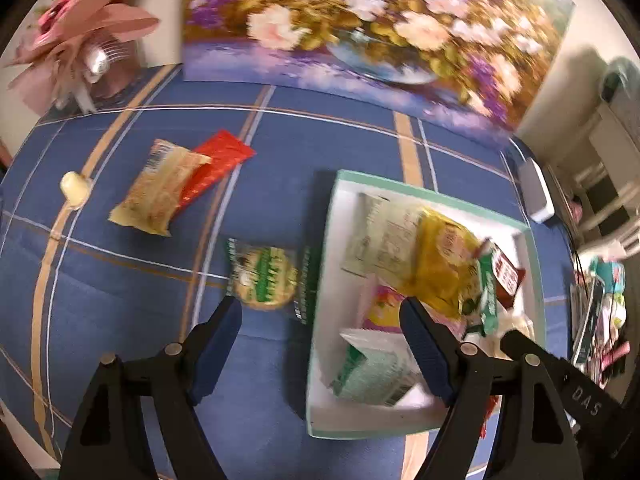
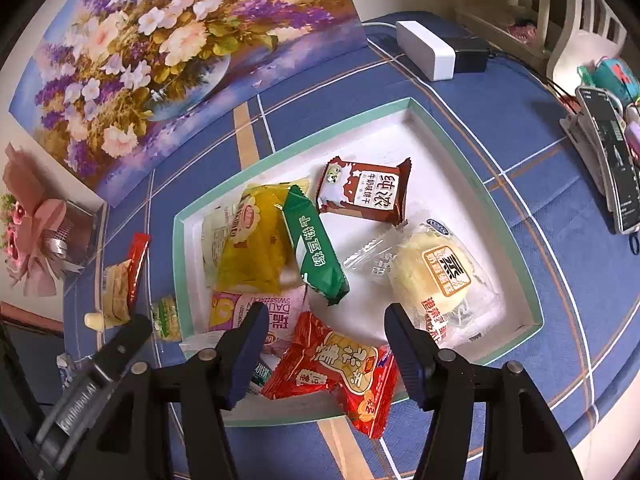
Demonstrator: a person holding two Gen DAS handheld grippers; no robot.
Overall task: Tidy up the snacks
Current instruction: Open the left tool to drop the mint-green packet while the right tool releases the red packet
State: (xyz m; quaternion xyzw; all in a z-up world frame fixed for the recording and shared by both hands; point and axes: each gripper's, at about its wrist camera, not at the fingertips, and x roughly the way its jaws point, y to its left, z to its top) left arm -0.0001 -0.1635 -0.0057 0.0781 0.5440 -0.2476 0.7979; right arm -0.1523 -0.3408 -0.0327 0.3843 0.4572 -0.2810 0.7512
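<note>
My right gripper (image 2: 324, 344) hangs open over the red snack packet (image 2: 340, 372) at the near edge of the white tray (image 2: 516, 280), pads clear of it. My left gripper (image 1: 320, 332) is open too, nothing between its fingers, straddling the tray's left wall (image 1: 320, 320). Outside that wall on the blue tablecloth (image 1: 120, 320) lies a round green-labelled snack (image 1: 264, 280), blurred, perhaps a biscuit

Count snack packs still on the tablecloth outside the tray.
4. Round green-labelled pack just left of the tray; pale yellow pack farther left, overlapping the red pack; small cream sweet leftmost. Others may be out of frame.
</note>
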